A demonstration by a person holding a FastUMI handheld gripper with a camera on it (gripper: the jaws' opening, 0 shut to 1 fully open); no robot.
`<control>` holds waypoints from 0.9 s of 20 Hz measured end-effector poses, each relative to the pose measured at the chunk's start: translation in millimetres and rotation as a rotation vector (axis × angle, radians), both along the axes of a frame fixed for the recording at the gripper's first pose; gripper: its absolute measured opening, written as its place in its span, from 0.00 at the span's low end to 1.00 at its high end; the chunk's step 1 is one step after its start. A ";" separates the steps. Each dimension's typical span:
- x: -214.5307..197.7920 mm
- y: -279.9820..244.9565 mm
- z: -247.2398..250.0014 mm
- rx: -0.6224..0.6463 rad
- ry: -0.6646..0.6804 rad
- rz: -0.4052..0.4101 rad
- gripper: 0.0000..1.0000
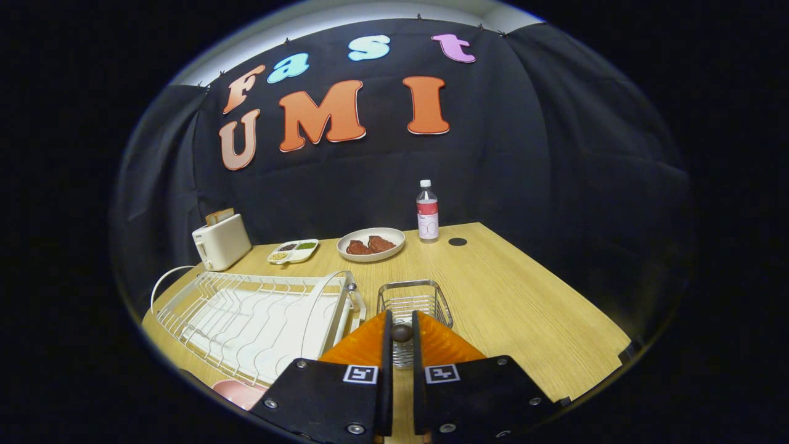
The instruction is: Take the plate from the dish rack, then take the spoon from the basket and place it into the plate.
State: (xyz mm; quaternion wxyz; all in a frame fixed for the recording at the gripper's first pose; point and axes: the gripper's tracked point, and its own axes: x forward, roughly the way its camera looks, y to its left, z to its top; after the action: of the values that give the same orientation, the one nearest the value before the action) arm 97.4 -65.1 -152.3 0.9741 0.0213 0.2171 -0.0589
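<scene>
The light wooden table carries everything here. On its near left side stands the white wire dish rack with a white drip tray under it; I see no plate in its slots. At the far left corner is the white toaster with a slice of bread standing out of the top. Near the far edge lies a round white plate with two brown pieces of meat. Between it and the toaster is a small white divided dish with dark, green and yellow fillings. To the right of the meat plate stands a clear plastic bottle with a white cap, and just beside it a small black round disc lies flat on the wood.

The small silver wire basket stands just right of the dish rack and directly ahead of my fingers. A pink plate rests close below me on the left, in front of the rack; I see only its edge.

I am held level and a little above the table, pointing forward over the basket. My gripper is nearly closed, and both fingers press on the dark rounded end of the spoon, which stands up between my tips at the near rim of the basket. The rest of the spoon is hidden.
</scene>
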 end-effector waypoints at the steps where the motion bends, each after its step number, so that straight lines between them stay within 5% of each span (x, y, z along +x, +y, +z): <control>1: 1.7 -0.3 0.8 0.007 0.002 -0.001 0.13; 11: 9.2 7.1 58.8 0.001 -0.091 0.025 0.08; 18: -21.9 16.5 103.4 0.026 -0.165 0.050 0.08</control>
State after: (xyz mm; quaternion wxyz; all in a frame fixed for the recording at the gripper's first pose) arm 75.6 -48.6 -48.9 0.9895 0.0333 0.1374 -0.0297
